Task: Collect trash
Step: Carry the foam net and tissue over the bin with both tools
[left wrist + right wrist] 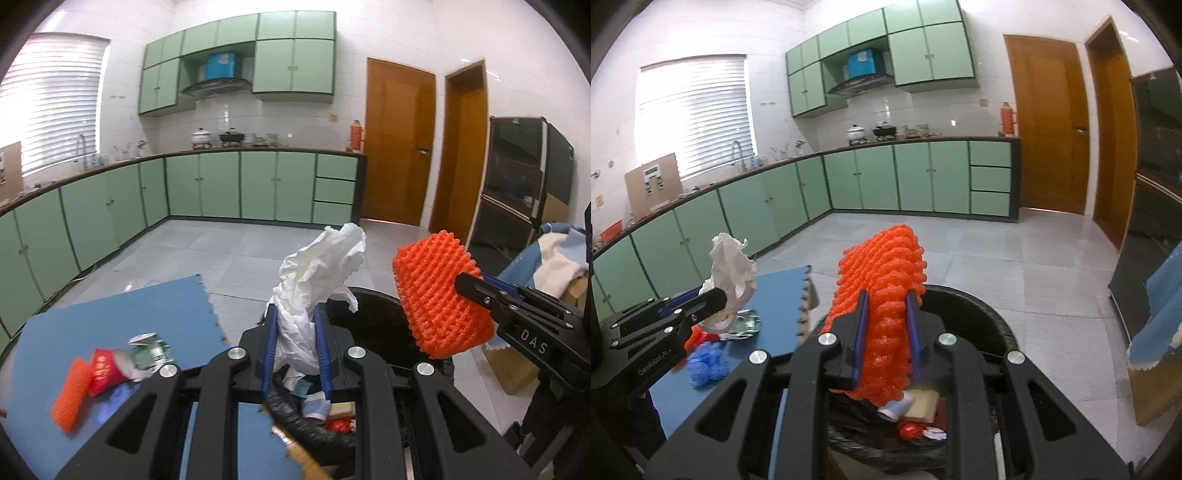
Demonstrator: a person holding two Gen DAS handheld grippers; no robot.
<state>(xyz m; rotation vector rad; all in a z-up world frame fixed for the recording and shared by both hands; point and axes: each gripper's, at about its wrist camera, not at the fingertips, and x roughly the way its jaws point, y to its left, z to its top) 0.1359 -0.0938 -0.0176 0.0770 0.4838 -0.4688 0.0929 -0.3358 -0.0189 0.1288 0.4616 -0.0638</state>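
Left tongs (295,332) pinch a crumpled white tissue (317,269) and right tongs (886,328) clamp orange foam netting (886,280), both poised above the black-lined bin (982,314), probably for dropping in.

- The left gripper (295,321) holds a crumpled tissue (317,273) above the near rim of the bin (373,299).
- The right gripper (886,321) holds a foam net (886,280) over the bin, at 3 o'clock from the tissue.
- On the mat (122,314), at 9 o'clock from the bin, lie a paper cup (105,371), a crushed can (151,350) and a second foam net (70,395).
- Some scraps (916,410) lie in the bin.
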